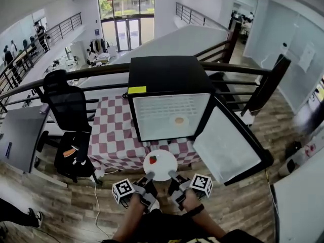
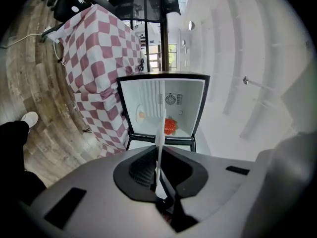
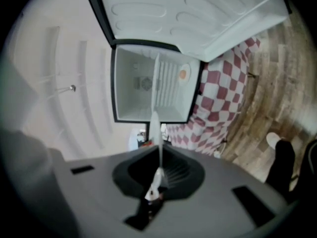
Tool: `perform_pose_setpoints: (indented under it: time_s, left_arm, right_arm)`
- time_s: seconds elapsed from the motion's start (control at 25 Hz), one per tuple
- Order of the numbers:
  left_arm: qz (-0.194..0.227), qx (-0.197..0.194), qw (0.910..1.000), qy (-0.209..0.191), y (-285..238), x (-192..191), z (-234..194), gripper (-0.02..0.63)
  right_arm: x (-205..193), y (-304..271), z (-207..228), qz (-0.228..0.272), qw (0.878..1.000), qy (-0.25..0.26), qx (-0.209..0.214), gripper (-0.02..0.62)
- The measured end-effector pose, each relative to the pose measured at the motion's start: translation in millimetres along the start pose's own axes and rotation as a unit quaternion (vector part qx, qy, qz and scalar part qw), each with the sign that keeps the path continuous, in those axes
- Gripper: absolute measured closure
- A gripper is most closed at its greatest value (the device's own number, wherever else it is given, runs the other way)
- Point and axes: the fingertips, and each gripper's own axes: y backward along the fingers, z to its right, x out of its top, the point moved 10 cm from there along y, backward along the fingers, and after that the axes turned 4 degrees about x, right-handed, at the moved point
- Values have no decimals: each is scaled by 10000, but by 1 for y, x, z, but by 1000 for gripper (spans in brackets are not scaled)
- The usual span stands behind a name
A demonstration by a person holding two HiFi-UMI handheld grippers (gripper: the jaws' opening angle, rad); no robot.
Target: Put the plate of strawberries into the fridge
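A white plate (image 1: 163, 167) carrying one red strawberry (image 1: 153, 160) hangs in front of a black mini fridge (image 1: 169, 75), just below its open white compartment (image 1: 172, 116). My left gripper (image 1: 150, 176) is shut on the plate's near left rim and my right gripper (image 1: 172, 175) on its near right rim. In the left gripper view the plate (image 2: 160, 145) is a thin edge-on line between the jaws of that gripper (image 2: 158, 170), with the strawberry (image 2: 170, 126) beyond. The right gripper (image 3: 159, 167) view shows the plate's edge (image 3: 156, 133) the same way.
The fridge door (image 1: 228, 145) stands swung open to the right. The fridge rests on a table with a red-and-white checked cloth (image 1: 114, 133). A small orange item (image 1: 178, 120) lies inside. A black office chair (image 1: 66, 105) stands at the left, a railing (image 1: 101, 70) behind.
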Motion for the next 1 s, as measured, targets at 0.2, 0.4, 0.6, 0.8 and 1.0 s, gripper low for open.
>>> perform_pose_setpoints:
  time_s: [0.2, 0.4, 0.6, 0.8, 1.0]
  left_arm:
    - [-92, 95, 9997, -219, -14, 47, 1, 566]
    - [-354, 108, 9992, -141, -32, 60, -2, 566]
    - [-414, 171, 9988, -193, -51, 70, -9, 566]
    - [-370, 135, 9979, -511, -71, 88, -7, 566]
    - [-374, 135, 9972, -636, -97, 95, -3, 566]
  right_arm:
    - [2, -41, -3, 157, 9999, -24, -19, 566]
    - [10, -51, 3, 397, 9991, -161, -70, 566]
    - [23, -61, 11, 470, 9986, -218, -117, 566]
    - [42, -84, 15, 369, 9990, -248, -42, 566]
    - [66, -96, 14, 386, 9990, -230, -43, 566]
